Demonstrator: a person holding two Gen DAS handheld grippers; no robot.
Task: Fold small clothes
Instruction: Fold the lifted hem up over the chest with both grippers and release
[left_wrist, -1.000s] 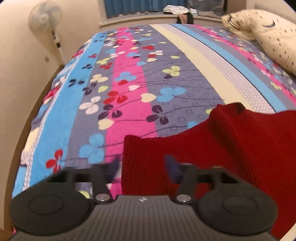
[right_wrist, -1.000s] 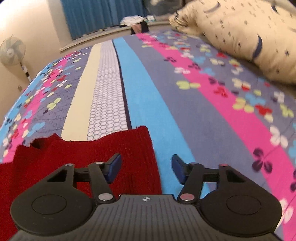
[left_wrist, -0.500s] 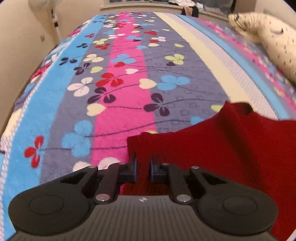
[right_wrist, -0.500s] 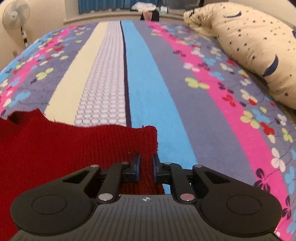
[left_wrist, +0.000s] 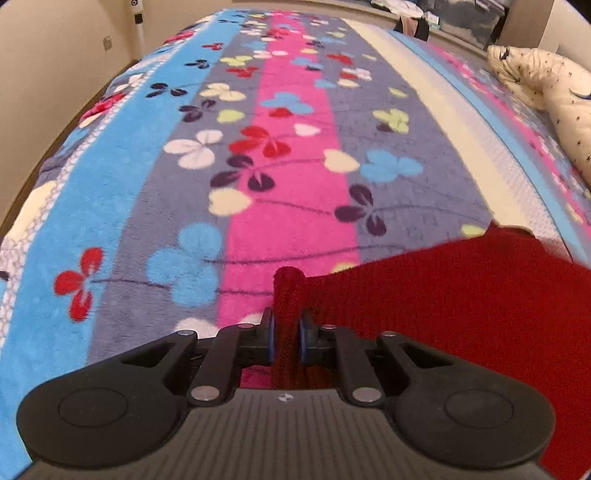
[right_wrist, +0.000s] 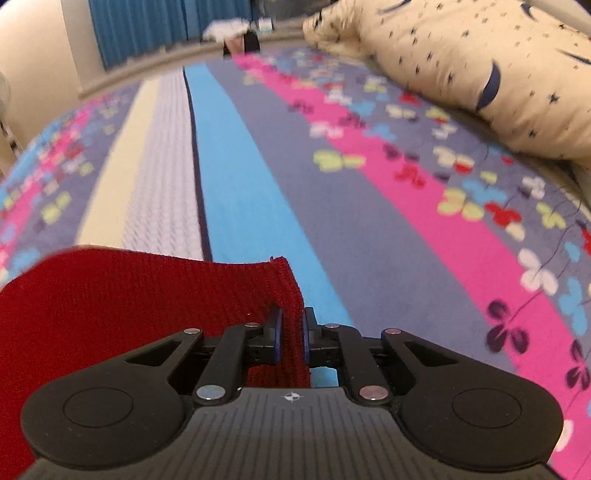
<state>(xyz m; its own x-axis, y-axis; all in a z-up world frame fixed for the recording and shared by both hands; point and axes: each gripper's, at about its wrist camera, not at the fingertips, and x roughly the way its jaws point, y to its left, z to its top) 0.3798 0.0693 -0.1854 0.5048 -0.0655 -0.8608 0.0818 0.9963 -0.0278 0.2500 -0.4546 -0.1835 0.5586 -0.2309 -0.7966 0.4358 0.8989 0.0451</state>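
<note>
Pinching both far corners of the red knit garment (left_wrist: 461, 295) on the bed (left_wrist: 295, 166).
Left claw (left_wrist: 285, 341) and right claw (right_wrist: 291, 338) pressed onto cloth; next, probably lifting evenly and folding.

Warm, even indoor light with no glare or hard shadows is seen in both views, heavy fisheye bending is noticed at the edges, and the bedspread (right_wrist: 258, 206) is smeared by motion blur, especially in the right wrist view.
</note>
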